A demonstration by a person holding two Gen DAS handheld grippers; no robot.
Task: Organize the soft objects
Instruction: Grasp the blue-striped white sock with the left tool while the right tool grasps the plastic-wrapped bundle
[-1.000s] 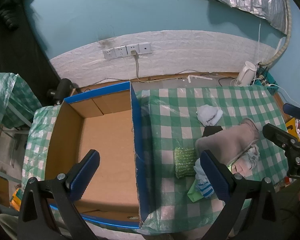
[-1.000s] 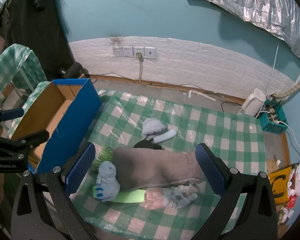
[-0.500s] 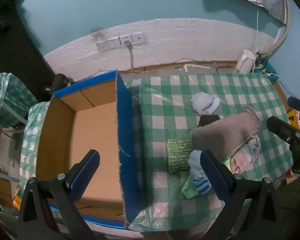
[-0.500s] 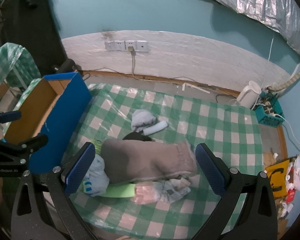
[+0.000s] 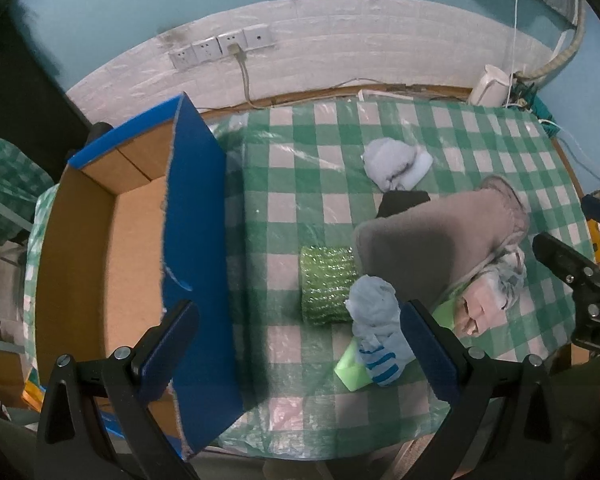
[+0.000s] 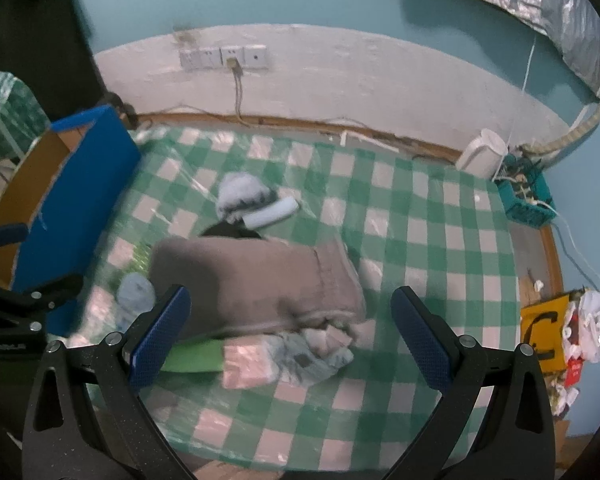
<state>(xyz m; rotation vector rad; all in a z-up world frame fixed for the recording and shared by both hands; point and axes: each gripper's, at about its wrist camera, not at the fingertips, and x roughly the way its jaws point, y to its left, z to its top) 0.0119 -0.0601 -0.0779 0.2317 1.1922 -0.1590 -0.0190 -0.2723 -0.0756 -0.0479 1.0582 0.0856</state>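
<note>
A worktop (image 5: 452, 136) covered in a green and white checked cloth fills most of both views. A large cardboard box (image 5: 112, 264) with blue outer walls sits against the worktop's left side, open at the top and showing only bare cardboard inside; it looks like the place meant to receive the soft things.

The soft things lie bunched near the front of the worktop. The biggest is a folded brown-grey garment (image 6: 256, 284), resting on top of a bright green item (image 6: 194, 356) and a pale pink and grey bundle (image 6: 288, 352). Touching its left end are a sparkly green sponge-like pad (image 5: 328, 284) and a pale blue sock with striped toe (image 5: 380, 340). A second pale blue bundle (image 5: 396, 162) lies apart, farther back.

The left tool (image 5: 300, 352) hangs above the gap between box wall and pile, its jaws spread wide and empty. The right tool (image 6: 290, 332) hangs over the brown garment, also spread wide and empty, likely lined up to take it.

Open cloth lies behind and right of the pile. The tall blue box wall must probably be cleared from above.
</note>
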